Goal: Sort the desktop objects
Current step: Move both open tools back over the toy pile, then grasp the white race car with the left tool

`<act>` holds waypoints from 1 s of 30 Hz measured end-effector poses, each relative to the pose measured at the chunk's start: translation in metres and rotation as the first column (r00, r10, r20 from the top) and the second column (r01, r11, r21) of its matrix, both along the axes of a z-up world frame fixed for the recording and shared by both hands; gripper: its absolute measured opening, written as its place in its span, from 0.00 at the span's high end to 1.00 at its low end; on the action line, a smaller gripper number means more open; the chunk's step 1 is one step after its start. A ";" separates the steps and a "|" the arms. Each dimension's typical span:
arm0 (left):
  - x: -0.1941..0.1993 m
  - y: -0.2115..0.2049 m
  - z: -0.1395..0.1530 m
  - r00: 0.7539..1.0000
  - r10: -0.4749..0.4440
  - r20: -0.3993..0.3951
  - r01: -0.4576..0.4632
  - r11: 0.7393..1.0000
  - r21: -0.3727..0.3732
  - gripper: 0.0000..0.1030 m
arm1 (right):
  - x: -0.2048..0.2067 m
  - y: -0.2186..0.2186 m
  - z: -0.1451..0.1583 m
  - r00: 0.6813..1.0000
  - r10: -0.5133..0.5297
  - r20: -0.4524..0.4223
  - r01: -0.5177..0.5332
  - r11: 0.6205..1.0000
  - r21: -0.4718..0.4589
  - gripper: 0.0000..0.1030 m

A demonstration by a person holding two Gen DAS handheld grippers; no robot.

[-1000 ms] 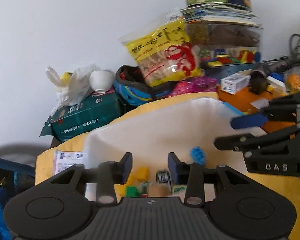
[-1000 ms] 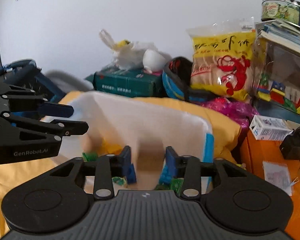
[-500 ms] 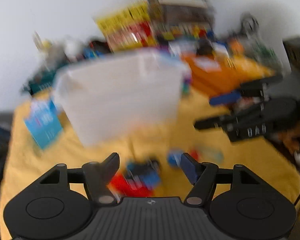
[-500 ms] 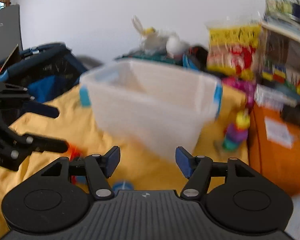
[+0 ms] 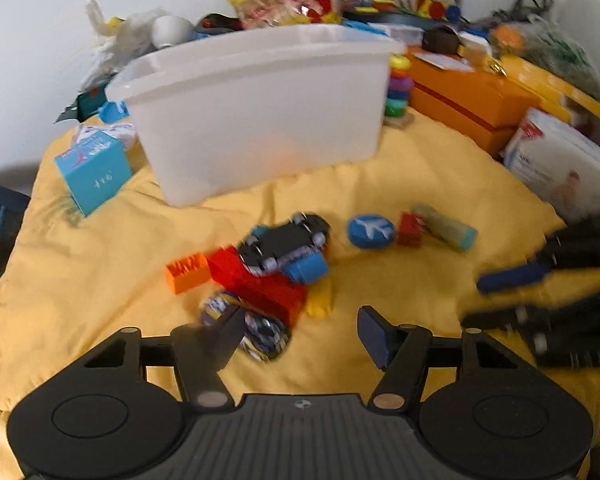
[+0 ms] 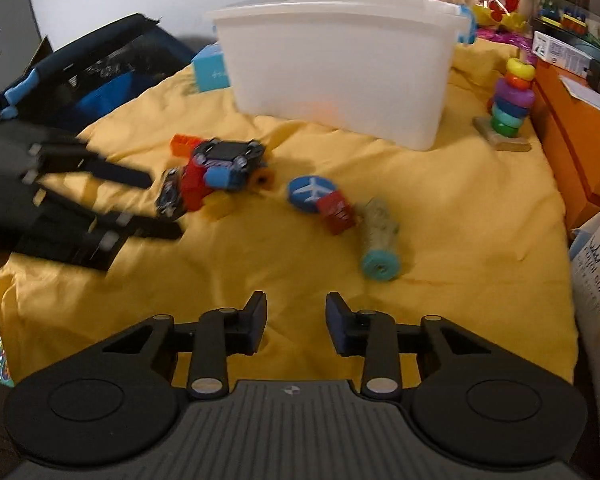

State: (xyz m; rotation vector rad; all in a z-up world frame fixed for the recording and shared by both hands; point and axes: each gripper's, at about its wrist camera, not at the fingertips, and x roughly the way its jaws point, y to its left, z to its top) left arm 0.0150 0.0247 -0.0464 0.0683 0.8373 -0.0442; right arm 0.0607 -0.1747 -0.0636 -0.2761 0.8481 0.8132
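Toys lie loose on the yellow cloth (image 6: 440,184) before the white bin (image 6: 340,64). We hover between picks: left gripper (image 5: 296,330) wide and empty, right gripper (image 6: 296,322) narrowing on nothing. Next we must straddle the toy car (image 5: 284,246).

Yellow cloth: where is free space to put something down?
Free: the yellow cloth between the white bin, the ring stacker and the clear tube, and the near strip before the right tongs. Crowded: around the toy car.
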 end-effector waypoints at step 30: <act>-0.063 0.068 -0.028 0.985 0.014 -0.170 -0.095 0.873 -0.478 0.80 | -0.016 0.038 0.019 0.986 0.098 0.138 -0.112 0.988 0.101 0.58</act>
